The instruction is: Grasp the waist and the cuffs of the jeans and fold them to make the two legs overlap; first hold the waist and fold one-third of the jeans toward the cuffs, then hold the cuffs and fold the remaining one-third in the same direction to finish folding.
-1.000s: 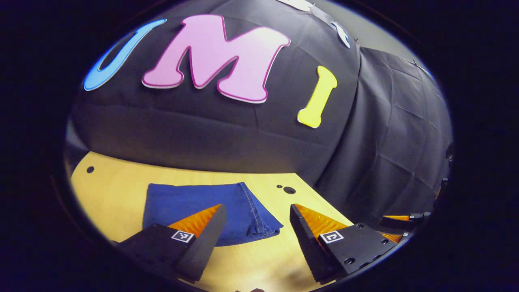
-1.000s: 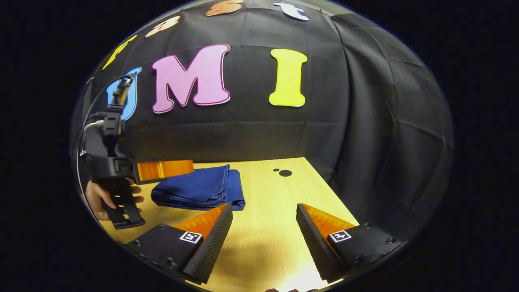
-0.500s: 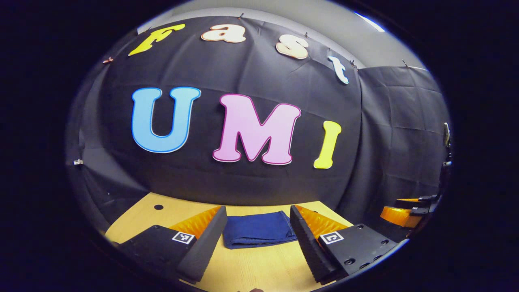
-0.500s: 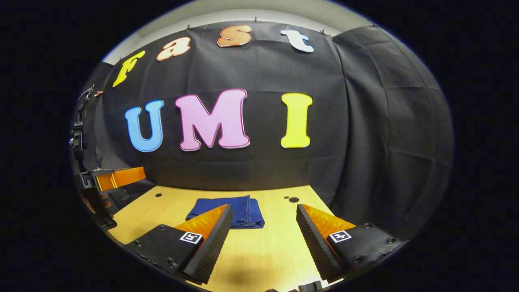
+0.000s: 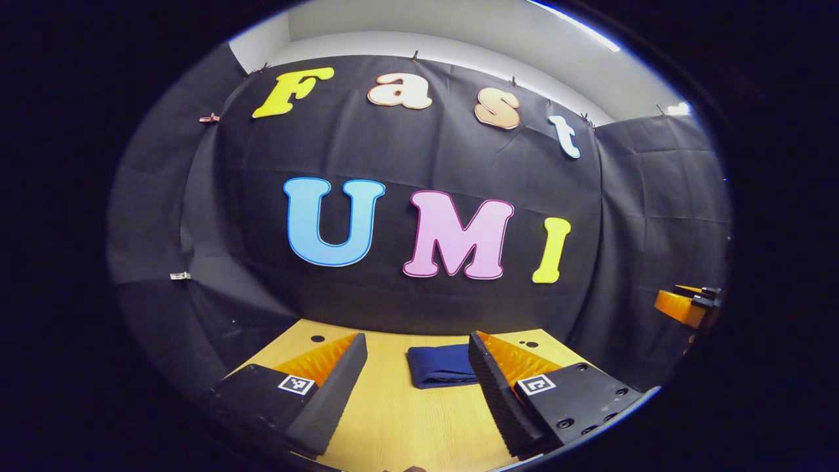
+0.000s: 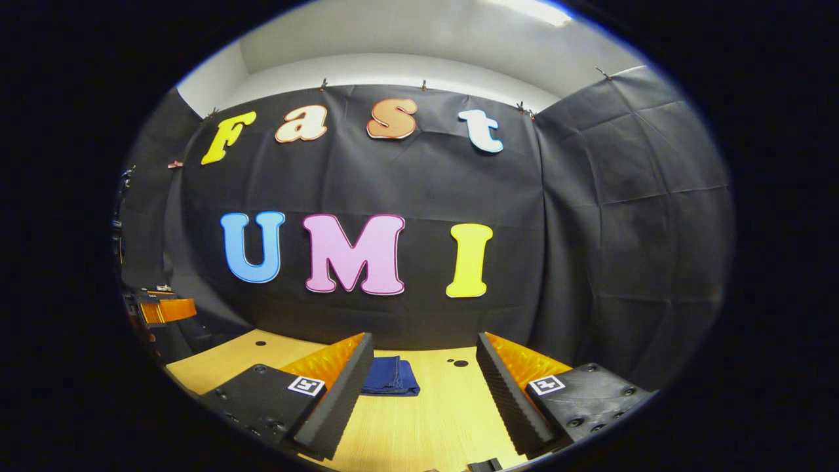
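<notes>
Two grippers, both with fingers spread apart and holding nothing.

Item 1: jeans. Folded to a compact blue block, lying flat on the table toward the far edge, close under the booth wall. In the right gripper view the jeans sit left of centre, partly behind our near finger. We judge all folds made; nothing of waist or cuffs hangs loose that we can see.

Item 2: left gripper. Raised, well apart from the jeans, aimed level at the wall.

Item 3: right gripper. Likewise raised and well apart from the jeans. It also appears at the right margin of the left gripper view; the left gripper appears at the left margin of the right gripper view.

Step in hand, as we judge it: withdrawal. To do it well, we keep the fingers wide and high so nothing drags the stack, and we leave the block untouched.

Orientation: the block's long axis runs roughly across the table, parallel to the wall; a rounded fold edge faces left in the left gripper view. Which end holds waist or cuffs we cannot tell.
</notes>
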`<state>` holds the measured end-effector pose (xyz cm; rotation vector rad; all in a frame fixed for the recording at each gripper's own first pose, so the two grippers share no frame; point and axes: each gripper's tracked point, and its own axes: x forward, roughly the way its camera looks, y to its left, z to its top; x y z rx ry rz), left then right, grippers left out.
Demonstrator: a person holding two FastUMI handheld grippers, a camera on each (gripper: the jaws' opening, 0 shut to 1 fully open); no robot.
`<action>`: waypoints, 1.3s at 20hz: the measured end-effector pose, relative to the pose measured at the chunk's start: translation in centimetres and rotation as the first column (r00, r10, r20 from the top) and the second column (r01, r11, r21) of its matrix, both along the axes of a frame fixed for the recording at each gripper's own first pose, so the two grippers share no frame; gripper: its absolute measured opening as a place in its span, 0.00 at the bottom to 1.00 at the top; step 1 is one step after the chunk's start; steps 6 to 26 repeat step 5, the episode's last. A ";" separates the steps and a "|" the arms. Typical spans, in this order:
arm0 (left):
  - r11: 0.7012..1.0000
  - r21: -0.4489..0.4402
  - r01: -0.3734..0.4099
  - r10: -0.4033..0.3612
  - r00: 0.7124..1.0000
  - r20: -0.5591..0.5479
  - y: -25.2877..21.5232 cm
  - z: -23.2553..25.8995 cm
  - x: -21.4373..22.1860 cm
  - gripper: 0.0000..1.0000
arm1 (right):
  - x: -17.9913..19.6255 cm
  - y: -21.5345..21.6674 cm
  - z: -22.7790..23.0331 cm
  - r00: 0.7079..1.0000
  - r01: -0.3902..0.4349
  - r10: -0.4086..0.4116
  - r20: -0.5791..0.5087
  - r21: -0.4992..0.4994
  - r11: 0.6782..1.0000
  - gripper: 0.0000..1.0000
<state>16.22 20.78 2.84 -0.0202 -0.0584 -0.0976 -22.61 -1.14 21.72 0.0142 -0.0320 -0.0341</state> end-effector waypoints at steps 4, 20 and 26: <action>0.996 -0.008 -0.094 0.093 0.994 -0.052 0.4 -1.7 -2.3 0.96 | -1.2 0.4 -2.7 0.995 -0.080 0.081 -0.065 0.024 0.997 0.96; 0.996 -0.026 -0.085 0.083 0.995 -0.058 -0.6 -1.8 -2.3 0.96 | -1.3 0.1 -2.8 0.994 -0.092 0.093 -0.062 0.008 0.996 0.97; 0.996 -0.026 -0.085 0.083 0.995 -0.058 -0.6 -1.8 -2.3 0.96 | -1.3 0.1 -2.8 0.994 -0.092 0.093 -0.062 0.008 0.996 0.97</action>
